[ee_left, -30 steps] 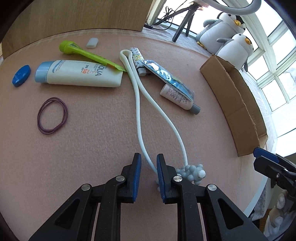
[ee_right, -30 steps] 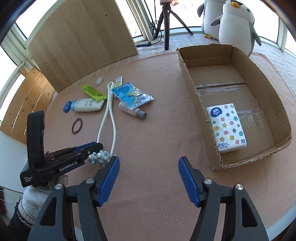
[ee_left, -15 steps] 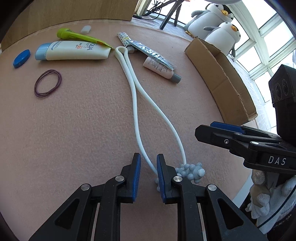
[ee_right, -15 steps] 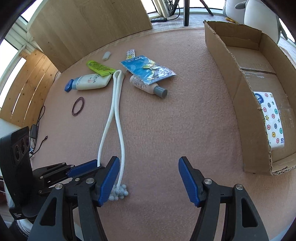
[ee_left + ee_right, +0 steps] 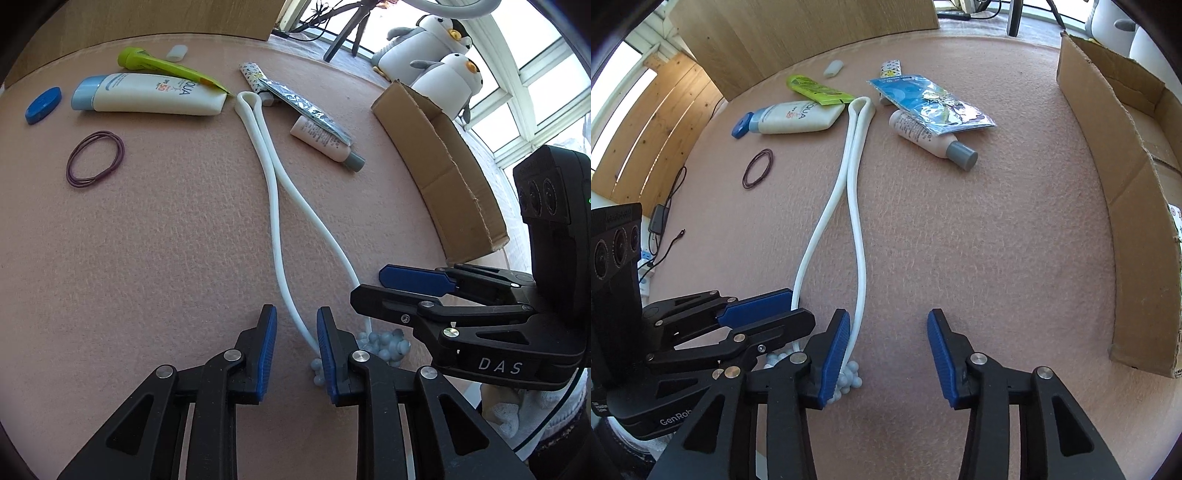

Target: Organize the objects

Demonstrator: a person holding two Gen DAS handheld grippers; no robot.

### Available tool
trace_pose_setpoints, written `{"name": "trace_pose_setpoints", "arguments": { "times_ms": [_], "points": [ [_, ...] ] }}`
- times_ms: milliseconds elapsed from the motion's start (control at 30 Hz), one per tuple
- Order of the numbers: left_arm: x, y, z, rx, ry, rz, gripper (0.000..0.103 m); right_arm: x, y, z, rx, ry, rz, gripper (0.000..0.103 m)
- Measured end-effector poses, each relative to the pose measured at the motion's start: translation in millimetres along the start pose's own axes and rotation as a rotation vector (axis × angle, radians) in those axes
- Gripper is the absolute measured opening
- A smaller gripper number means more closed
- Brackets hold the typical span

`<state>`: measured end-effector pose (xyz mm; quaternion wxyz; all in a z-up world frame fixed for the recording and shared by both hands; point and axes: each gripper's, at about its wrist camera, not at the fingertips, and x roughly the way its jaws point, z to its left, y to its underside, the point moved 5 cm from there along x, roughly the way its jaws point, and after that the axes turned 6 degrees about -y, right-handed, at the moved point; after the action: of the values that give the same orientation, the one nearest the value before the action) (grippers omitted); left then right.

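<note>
Where white cord (image 5: 275, 192) ends, left hand-held gripper (image 5: 295, 334) straddles it (apart).

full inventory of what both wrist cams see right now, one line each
white looped cord: 1, white, runs down mid-table, knobbly bead cluster at near end
sunscreen tube: 1, white with blue cap, far left
green tube: 1, lime, behind sunscreen
blue cap-like disc: 1, blue, left of sunscreen
hair ties: looped set, dark purple, left
small white piece: 1, far edge
patterned small tube: 1, white, far centre
foil pouch: 1, blue/silver, lying on lotion bottle
lotion bottle: 1, white, grey cap
cardboard box: 1, brown, right; tissue pack edge visible inside
penguin plushes: 2, beyond table
table: pink felt
left gripper: jaws astride cord, narrow gap
right gripper: jaws wide
</note>
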<state>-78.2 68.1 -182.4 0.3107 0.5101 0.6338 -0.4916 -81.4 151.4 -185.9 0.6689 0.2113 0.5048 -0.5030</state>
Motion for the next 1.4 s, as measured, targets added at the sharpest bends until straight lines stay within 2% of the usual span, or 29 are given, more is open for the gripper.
{"name": "trace_pose_setpoints", "arguments": {
  "times_ms": [133, 267, 367, 700, 1000, 1167, 1400],
  "points": [
    [0.5, 2.5, -3.4, 0.013, 0.012, 0.001, 0.022, 1.9, 0.5, 3.8, -0.014, -0.005, 0.003, 0.031],
    [0.7, 3.5, -6.7, 0.023, 0.018, 0.003, 0.021, 4.7, 2.0, 7.6, -0.007, -0.057, 0.014, 0.015],
    [1.3, 4.0, -7.3, 0.026, 0.014, 0.004, 0.021, 5.7, 2.6, 10.9, -0.013, -0.070, 0.014, 0.012],
    [-11.1, -1.1, -13.0, 0.039, 0.011, -0.028, 0.020, -3.8, 3.7, 15.7, -0.030, -0.034, -0.013, 0.010],
    [-43.9, -9.2, -26.6, 0.061, 0.017, -0.083, 0.020, -37.6, -5.6, 17.2, -0.041, -0.037, -0.078, 0.010],
    [-48.9, -26.2, -51.5, 0.090, 0.033, -0.111, 0.020, -63.0, -12.9, 8.2, -0.042, -0.018, -0.117, 0.010],
    [-46.6, -56.6, -103.4, 0.139, 0.067, -0.147, 0.020, -99.0, -20.9, -24.9, -0.022, 0.015, -0.160, 0.010]
  ]
}}
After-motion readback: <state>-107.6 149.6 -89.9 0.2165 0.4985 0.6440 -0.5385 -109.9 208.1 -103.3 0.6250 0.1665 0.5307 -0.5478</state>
